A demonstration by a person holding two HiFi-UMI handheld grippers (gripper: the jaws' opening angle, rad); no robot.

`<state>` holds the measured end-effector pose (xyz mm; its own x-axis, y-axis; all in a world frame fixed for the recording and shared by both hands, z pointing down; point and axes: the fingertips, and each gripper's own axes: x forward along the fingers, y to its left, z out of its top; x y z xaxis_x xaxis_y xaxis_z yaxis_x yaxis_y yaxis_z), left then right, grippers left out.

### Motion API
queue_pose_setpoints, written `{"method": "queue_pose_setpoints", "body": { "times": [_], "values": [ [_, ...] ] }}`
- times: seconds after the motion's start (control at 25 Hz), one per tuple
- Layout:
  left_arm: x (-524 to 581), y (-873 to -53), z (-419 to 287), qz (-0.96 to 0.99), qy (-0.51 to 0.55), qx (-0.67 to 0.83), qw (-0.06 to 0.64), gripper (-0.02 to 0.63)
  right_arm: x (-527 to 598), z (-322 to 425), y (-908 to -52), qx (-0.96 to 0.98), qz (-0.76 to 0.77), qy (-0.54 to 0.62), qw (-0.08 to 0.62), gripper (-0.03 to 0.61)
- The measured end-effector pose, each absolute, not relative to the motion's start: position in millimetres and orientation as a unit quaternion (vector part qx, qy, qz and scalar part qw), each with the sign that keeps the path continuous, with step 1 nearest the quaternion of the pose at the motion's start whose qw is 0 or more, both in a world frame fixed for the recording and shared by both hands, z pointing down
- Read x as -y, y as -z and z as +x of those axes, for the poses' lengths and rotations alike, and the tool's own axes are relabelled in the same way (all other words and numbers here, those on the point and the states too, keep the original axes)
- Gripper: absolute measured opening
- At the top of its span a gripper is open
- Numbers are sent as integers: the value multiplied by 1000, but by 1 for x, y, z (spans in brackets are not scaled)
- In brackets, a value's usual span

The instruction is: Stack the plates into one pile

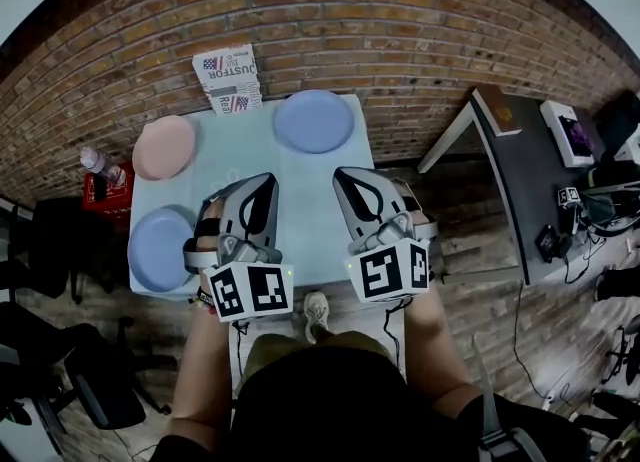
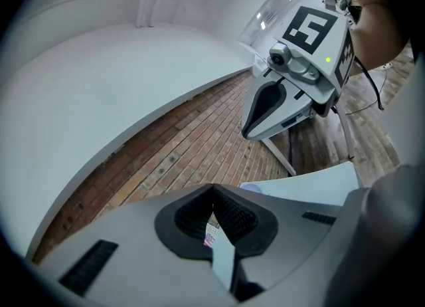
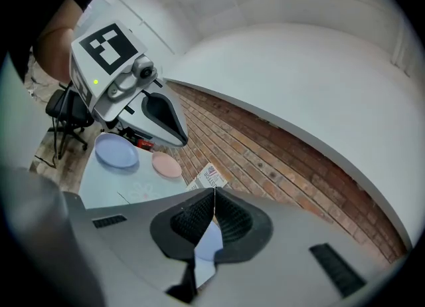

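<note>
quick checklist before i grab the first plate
1. All plates in view: pink plate, near blue plate and far blue plate, each lying apart, none stacked: ok.
2. Left gripper ready to grasp: fingers shut, empty: not ok, open first.
3. Right gripper ready to grasp: fingers shut, empty: not ok.
4. Table bare between the plates: ok.
5. Box clear of the plates: it stands at the far edge, close beside the pink and the far blue one: cannot tell.

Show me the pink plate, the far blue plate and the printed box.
pink plate (image 1: 165, 146), head view, centre of the dish.
far blue plate (image 1: 313, 120), head view, centre of the dish.
printed box (image 1: 226, 68), head view, its top face.
</note>
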<state>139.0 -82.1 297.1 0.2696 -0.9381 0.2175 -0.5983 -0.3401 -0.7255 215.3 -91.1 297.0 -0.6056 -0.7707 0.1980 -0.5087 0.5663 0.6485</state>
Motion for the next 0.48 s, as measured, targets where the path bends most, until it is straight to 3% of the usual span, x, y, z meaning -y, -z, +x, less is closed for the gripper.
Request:
{"method": "queue_pose_setpoints", "body": {
  "times": [0.48],
  "values": [
    [133, -314, 156, -777, 324, -491, 224, 23, 137, 236, -311, 851, 382, 260, 249, 35]
  ]
}}
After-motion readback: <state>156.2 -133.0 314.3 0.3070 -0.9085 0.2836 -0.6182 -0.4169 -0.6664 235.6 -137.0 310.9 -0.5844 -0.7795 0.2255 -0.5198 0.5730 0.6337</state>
